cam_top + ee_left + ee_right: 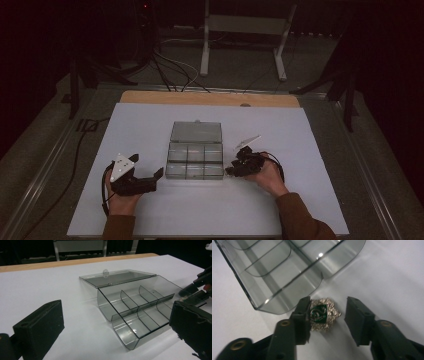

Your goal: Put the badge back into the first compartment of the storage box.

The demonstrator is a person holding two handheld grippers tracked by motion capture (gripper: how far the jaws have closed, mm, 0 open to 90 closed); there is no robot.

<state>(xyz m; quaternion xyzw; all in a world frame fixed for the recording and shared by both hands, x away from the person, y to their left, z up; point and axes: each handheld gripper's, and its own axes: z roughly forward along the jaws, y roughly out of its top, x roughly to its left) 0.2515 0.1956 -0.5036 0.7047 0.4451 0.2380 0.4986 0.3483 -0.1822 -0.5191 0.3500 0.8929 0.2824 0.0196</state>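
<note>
**Brooch Waits Beside the Open Box**

While the clear compartment box [194,161] lies flat on the white table [150,210] with its lid [196,132] thrown back, the person's work gathers at its right near corner. There, just beside the box wall, a small ornate brooch [323,313] with a green centre rests on the table, and the right gripper [328,320] straddles it. One jaw touches the brooch's edge; the other stands clear of it, so the piece sits between half-narrowed jaws, not yet pinched. I judge this a pick-up meant for one of the empty compartments, which is why the lid is out of the way. On the other side of the box, the left gripper [150,181] hangs near its left near corner, jaws wide and holding nothing, perhaps ready to steady the box.
</note>
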